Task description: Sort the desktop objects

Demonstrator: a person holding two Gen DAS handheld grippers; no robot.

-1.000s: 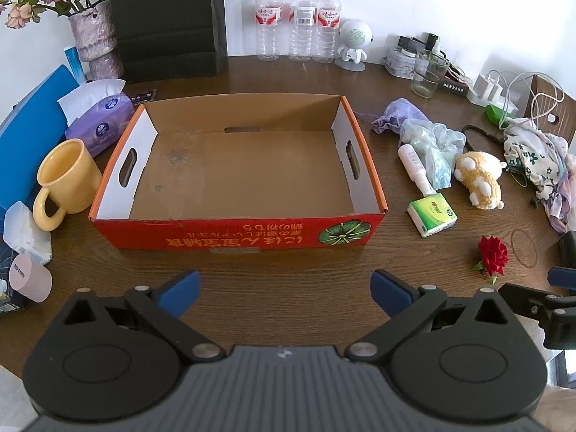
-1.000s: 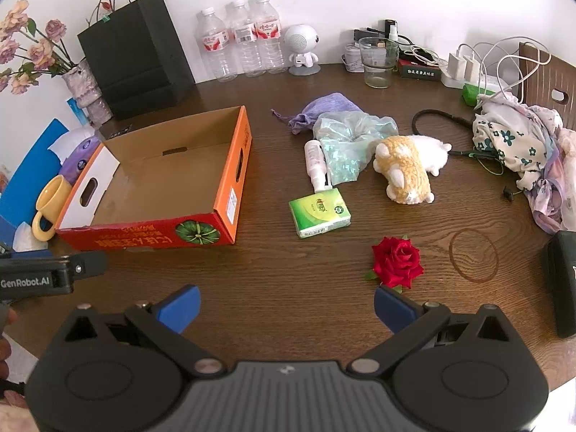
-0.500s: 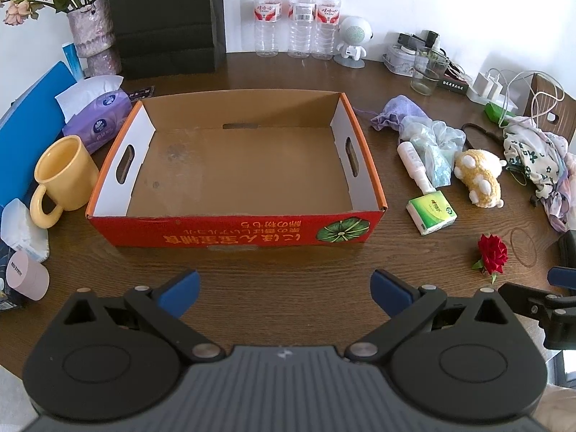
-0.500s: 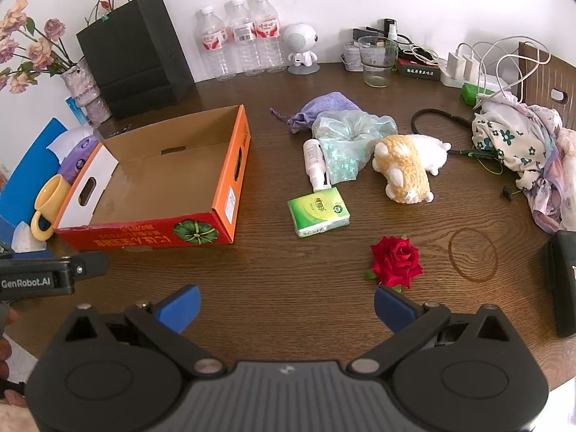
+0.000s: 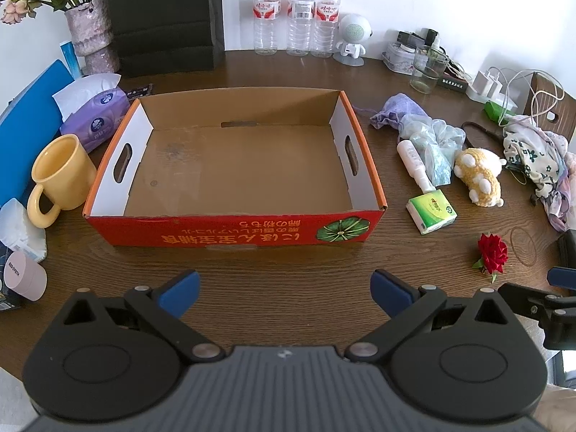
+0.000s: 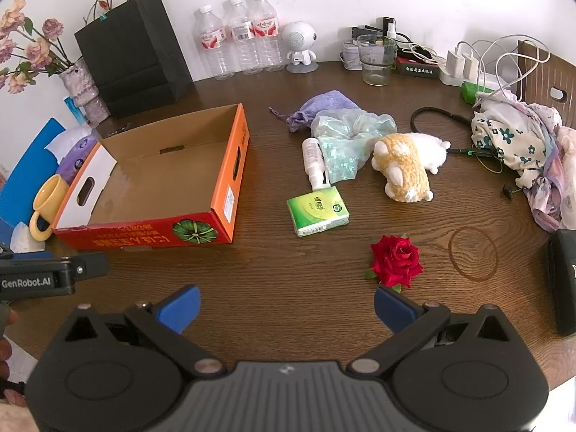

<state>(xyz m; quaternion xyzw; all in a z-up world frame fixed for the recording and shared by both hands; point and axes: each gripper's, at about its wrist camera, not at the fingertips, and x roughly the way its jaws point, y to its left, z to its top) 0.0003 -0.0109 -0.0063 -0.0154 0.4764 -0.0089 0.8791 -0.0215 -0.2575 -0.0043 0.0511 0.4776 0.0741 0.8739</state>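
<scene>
- A black case [image 6: 561, 280] is getting cut off at the right edge of the right wrist view, so its shape is not readable; the blue folder [image 5: 28, 129] is running out of the left wrist view behind the yellow ceramic mug [image 5: 59, 176].
- The open red-and-orange cardboard box [image 5: 234, 237] is sitting empty on the dark brown wooden table [image 5: 288, 270], its upside-down printed side facing the left gripper [image 5: 284, 288].
- To the box's right, a green tissue packet [image 6: 318, 210] is lying touching the tip of a white plastic bottle [image 6: 314, 162]; a fuzzy yellow-and-white plush toy [image 6: 406, 167] is lying near them.
- A red fabric rose [image 6: 396, 259] is lying just beyond the right gripper [image 6: 286, 304].
- Both grippers are hovering over the table with blue-tipped fingers [image 6: 180, 306] spread wide, holding and touching nothing.
</scene>
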